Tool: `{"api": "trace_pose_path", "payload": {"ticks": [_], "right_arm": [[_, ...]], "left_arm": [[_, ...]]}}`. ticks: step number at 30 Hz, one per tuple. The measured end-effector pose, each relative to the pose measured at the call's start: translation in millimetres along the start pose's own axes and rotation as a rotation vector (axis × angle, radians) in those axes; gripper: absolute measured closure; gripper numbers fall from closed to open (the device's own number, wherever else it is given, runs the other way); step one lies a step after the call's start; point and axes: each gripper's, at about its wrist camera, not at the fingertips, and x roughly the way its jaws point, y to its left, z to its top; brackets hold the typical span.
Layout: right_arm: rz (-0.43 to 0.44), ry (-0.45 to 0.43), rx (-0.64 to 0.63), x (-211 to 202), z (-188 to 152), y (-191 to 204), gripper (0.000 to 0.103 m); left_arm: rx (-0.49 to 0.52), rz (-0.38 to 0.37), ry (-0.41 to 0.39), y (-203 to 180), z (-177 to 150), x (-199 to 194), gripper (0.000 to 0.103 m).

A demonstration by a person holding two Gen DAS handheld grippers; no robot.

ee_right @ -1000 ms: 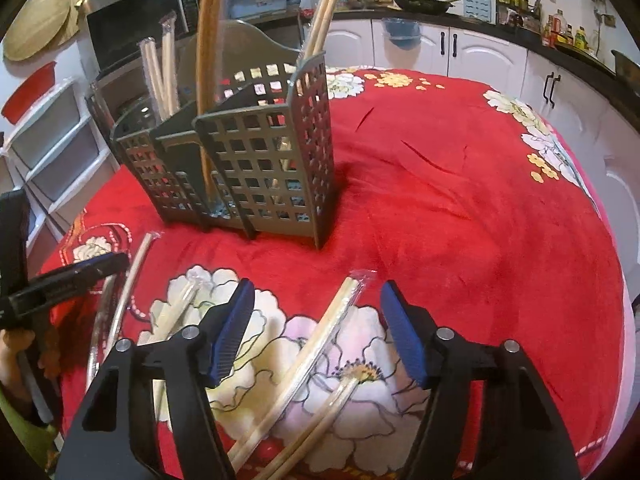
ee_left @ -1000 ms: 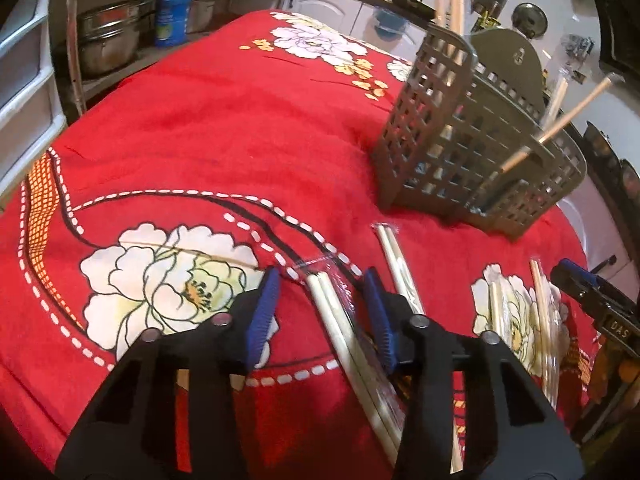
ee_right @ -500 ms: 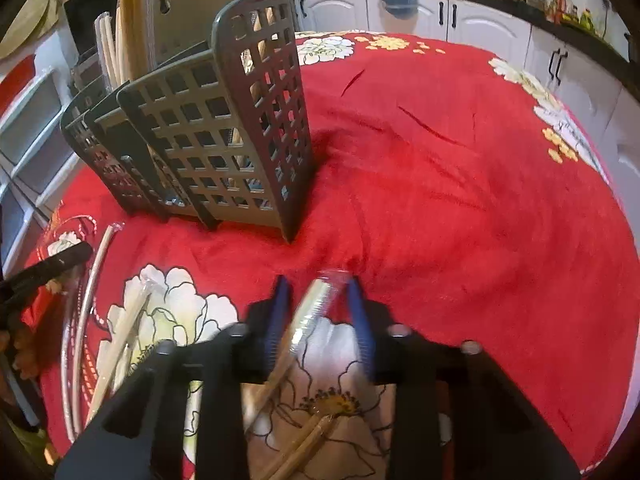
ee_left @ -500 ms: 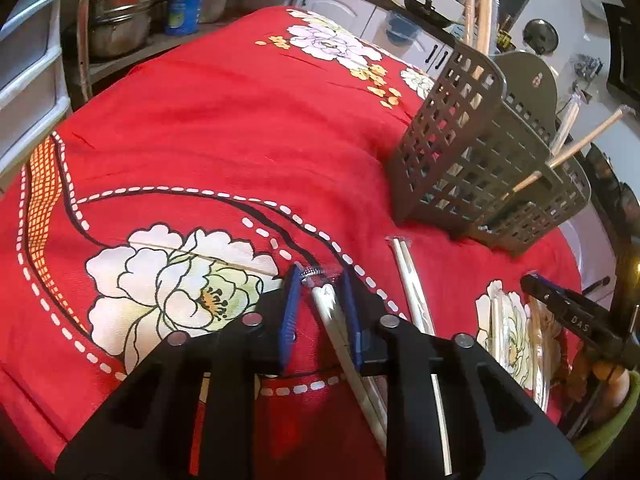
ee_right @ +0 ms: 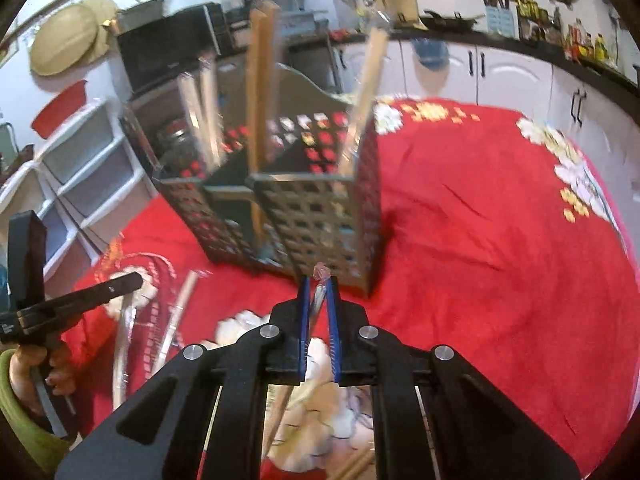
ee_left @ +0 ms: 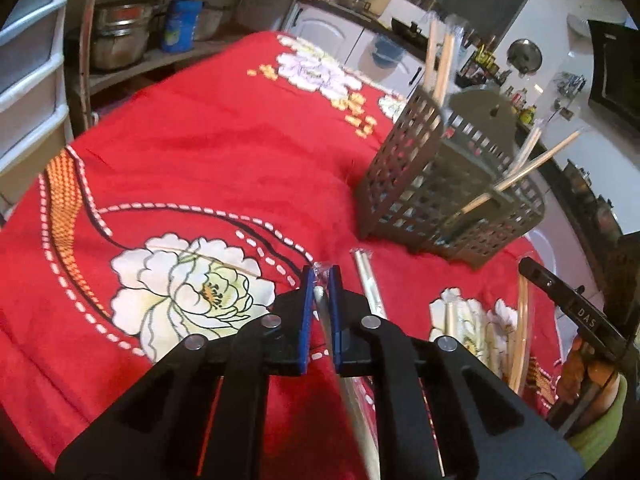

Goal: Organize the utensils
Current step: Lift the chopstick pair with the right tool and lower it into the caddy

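Note:
My left gripper (ee_left: 321,274) is shut on a wrapped pair of pale chopsticks (ee_left: 326,312), held just above the red flowered cloth (ee_left: 208,152). My right gripper (ee_right: 317,284) is shut on another wrapped chopstick pair (ee_right: 318,300), lifted off the cloth in front of the grey lattice utensil caddy (ee_right: 320,216). The caddy (ee_left: 444,196) stands to the right in the left wrist view and holds several upright wrapped chopsticks (ee_right: 260,92). More wrapped pairs lie on the cloth (ee_left: 368,284) (ee_right: 178,312).
The other gripper shows at the right edge of the left wrist view (ee_left: 576,312) and at the left edge of the right wrist view (ee_right: 68,296). White drawers (ee_right: 84,176) and shelves with pots (ee_left: 120,36) stand beyond the table. Cabinets (ee_right: 500,76) line the back.
Both grippers closed on wrapped chopstick pairs and lifted them off the cloth. The right gripper has risen and tilted up toward the caddy; the left has risen slightly.

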Motion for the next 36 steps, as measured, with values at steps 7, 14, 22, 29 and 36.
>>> {"api": "trace_pose_path", "payload": {"ticks": [7,14,22,29,36], "right_arm": [[0.054,-0.074,-0.039,-22.7,11.4,25.6,0.096],[0.053,-0.145,-0.079,-39.2,18.3,45.0,0.097],[0.059,-0.194,-0.100,-52.2,26.3,57.8,0.097],[0.025,-0.244,-0.106,-67.5,38.1,61.8,0.097],[0.025,-0.303,-0.098,-81.7,47.2,61.5,0.097]], "left_arm": [[0.002,-0.010,-0.063,-4.7,5.7,-23.3,0.100],[0.001,-0.024,-0.113,-5.7,12.9,-41.3,0.101],[0.014,-0.043,-0.148,-11.1,22.6,-54.2,0.101],[0.049,-0.092,-0.183,-24.9,34.9,-64.2,0.102],[0.090,-0.103,-0.217,-38.3,49.0,-73.6,0.102]]}}
